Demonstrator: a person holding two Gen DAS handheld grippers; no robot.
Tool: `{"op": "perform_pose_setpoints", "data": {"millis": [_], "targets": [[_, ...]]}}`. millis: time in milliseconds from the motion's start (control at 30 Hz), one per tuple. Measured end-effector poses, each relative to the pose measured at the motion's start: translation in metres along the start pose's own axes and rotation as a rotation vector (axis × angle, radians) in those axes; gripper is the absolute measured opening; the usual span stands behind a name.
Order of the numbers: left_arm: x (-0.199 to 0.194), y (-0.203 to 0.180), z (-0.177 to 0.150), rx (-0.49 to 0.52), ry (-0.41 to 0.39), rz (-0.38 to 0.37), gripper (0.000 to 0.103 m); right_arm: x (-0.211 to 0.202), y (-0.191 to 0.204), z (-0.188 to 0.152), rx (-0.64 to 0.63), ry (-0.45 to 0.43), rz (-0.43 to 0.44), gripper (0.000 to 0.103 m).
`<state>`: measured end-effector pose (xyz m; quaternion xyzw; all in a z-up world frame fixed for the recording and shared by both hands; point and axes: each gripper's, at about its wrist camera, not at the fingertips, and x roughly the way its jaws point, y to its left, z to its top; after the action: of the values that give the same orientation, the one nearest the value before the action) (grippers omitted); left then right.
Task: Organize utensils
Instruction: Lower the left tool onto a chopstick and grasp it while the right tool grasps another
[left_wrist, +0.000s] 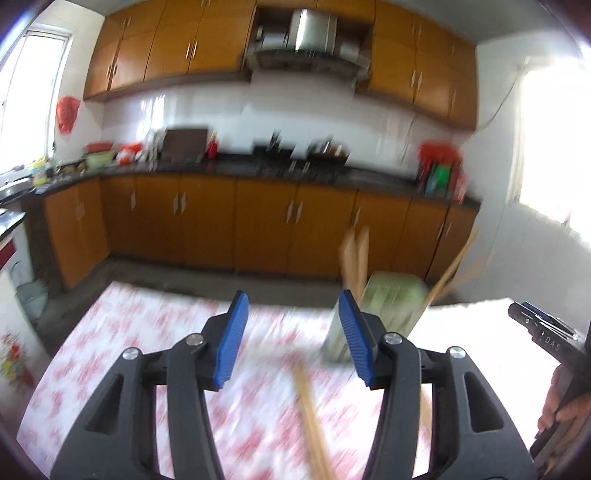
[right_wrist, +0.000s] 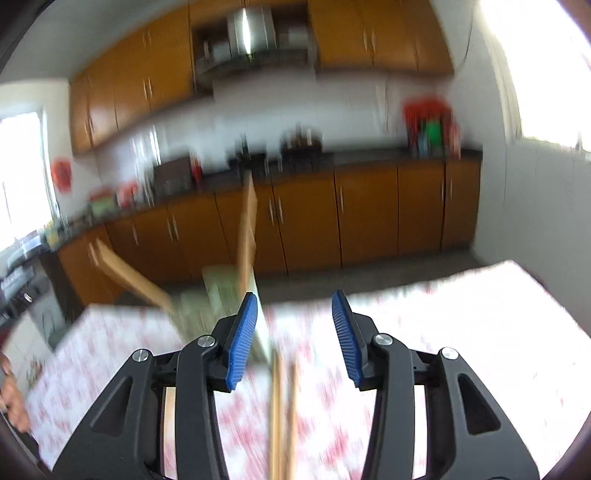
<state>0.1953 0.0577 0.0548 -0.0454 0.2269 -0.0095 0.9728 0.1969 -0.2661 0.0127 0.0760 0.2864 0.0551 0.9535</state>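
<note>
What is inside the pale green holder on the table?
Wooden utensils stand in the green utensil holder, leaning apart; one tilts far sideways. Their lower ends are hidden by its walls, and blur hides their exact type. Loose chopsticks lie on the tablecloth outside it.

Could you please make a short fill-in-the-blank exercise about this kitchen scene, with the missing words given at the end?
1. The left gripper and the right gripper are both ____, holding nothing.
2. The pads on the fingers are ____ in colour.
3. The pale green holder stands on the table, and it already has ____ utensils sticking out of it.
4. The chopsticks lie on a tablecloth with a ____ and white pattern.

Missing words: open; blue; wooden; red
</note>
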Motion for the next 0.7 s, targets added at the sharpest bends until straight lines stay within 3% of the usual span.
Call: {"op": "perform_pose_setpoints", "data": {"millis": [100,133,233,367,433,533,700], "targets": [[0.021,0.011,-0.045,-0.008,0.142,0.011,0.049,0.039,-0.003,-0.046,0.001,0.210,0.048,0.017],[0.026,0.014,-0.054,-0.019,0.179,0.003,0.047,0.051,-0.003,-0.062,0.011,0.270,0.068,0.015],[0.038,0.017,-0.089,-0.061,0.282,-0.040,0.037,0.065,0.000,-0.087,0.021,0.337,0.087,0.015],[0.044,0.008,-0.116,-0.065,0.355,-0.082,0.032,0.073,0.006,-0.100,-0.015,0.367,0.074,0.015],[0.050,-0.001,-0.124,-0.060,0.387,-0.099,0.028,0.075,0.010,-0.103,-0.038,0.358,0.032,0.007],[0.057,-0.012,-0.135,-0.057,0.425,-0.117,0.023,0.074,-0.004,-0.101,0.000,0.344,-0.016,0.007],[0.070,-0.021,-0.149,-0.035,0.472,-0.113,0.019,0.073,-0.015,-0.102,0.010,0.331,-0.021,0.007]]}}
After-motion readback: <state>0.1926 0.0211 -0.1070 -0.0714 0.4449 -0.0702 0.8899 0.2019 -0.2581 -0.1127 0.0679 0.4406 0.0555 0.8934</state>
